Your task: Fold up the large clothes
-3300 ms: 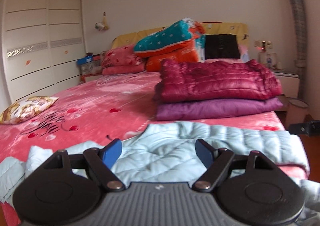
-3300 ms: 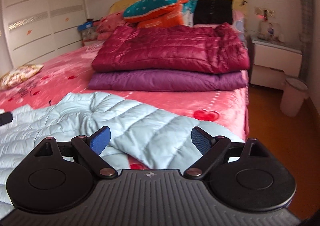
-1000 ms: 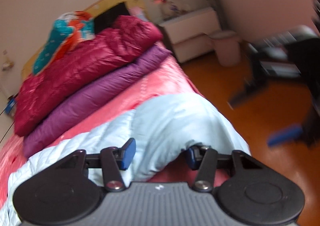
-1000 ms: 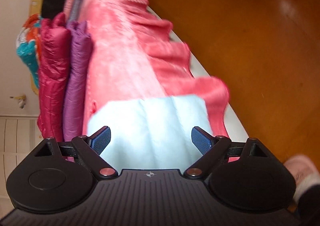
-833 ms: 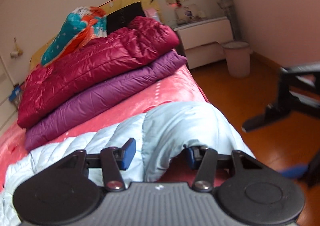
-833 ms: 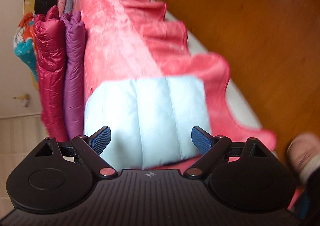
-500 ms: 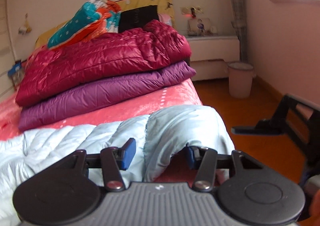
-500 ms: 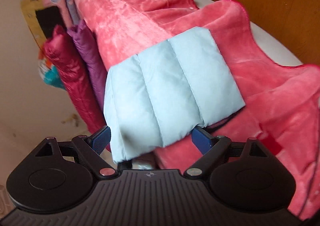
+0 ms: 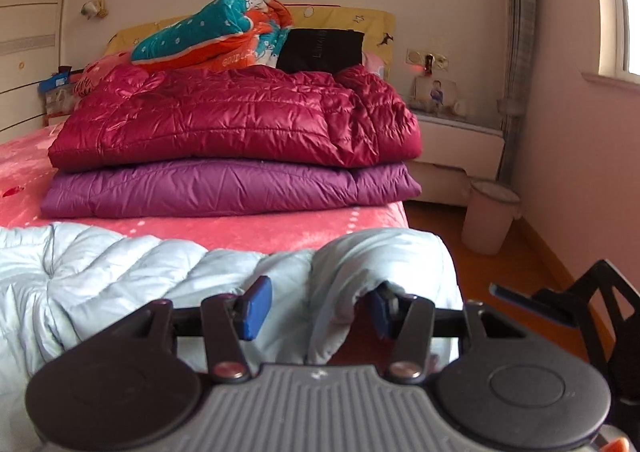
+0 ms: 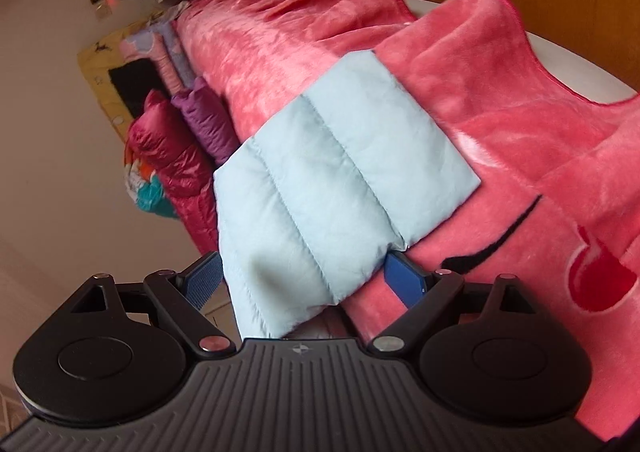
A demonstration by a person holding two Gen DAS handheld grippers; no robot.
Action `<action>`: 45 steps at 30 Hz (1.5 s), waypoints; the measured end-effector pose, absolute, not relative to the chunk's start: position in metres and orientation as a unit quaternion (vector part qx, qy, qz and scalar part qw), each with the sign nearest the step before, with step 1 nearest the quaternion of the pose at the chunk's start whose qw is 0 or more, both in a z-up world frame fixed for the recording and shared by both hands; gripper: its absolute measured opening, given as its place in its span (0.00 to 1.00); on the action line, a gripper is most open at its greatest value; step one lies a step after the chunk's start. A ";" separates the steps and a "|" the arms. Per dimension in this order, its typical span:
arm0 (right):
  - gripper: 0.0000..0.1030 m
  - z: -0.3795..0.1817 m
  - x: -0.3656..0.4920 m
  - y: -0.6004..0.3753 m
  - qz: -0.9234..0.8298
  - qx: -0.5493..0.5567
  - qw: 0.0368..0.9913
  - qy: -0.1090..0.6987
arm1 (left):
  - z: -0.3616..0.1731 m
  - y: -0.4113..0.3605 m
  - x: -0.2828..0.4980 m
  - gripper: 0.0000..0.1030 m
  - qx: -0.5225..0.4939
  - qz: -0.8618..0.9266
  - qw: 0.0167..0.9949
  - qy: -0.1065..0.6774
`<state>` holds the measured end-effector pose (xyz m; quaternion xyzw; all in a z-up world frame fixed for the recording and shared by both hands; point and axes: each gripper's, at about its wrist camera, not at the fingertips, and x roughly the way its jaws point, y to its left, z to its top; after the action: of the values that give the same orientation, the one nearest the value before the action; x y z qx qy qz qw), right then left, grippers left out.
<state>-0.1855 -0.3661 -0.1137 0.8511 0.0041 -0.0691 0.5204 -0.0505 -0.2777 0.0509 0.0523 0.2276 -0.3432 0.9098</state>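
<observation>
A: Item one, pale blue jacket?

B: Lower frame, on the pink blanket. Its sleeve fold sits between the left gripper fingers, spread partway; contact unclear. The right gripper straddles the sleeve end, fingers wide; grip unclear.

A: Surroundings?

B: Red jacket stacked on purple jacket, centre. Bin at right.

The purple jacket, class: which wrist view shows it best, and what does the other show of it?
The left wrist view: the purple jacket lies folded full-width under the red jacket. The right wrist view shows only one tilted end of it.
</observation>
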 end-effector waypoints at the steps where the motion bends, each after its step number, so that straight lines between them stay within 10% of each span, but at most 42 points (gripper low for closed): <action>1: 1.00 -0.111 -0.186 -0.368 -0.062 0.849 0.526 0.001 | 0.051 -0.278 -0.051 0.50 0.051 -0.343 0.910 0.225; 16: 1.00 -0.103 -0.142 -0.380 -0.052 0.817 0.575 -0.006 | 0.055 -0.254 -0.057 0.50 0.016 -0.360 0.903 0.236; 22: 0.53 -0.102 -0.130 -0.385 -0.079 0.802 0.592 -0.003 | 0.052 -0.234 -0.061 0.50 0.030 -0.365 0.892 0.264; 45: 0.26 0.024 -0.117 -0.386 -0.215 0.483 0.847 0.058 | 0.066 -0.031 0.015 0.69 -0.113 -0.245 0.921 0.282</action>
<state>-0.1168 -0.3857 0.0240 0.4825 0.0583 -0.2147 0.8472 0.0146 -0.0312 0.0663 -0.1130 0.2823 -0.2447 0.9207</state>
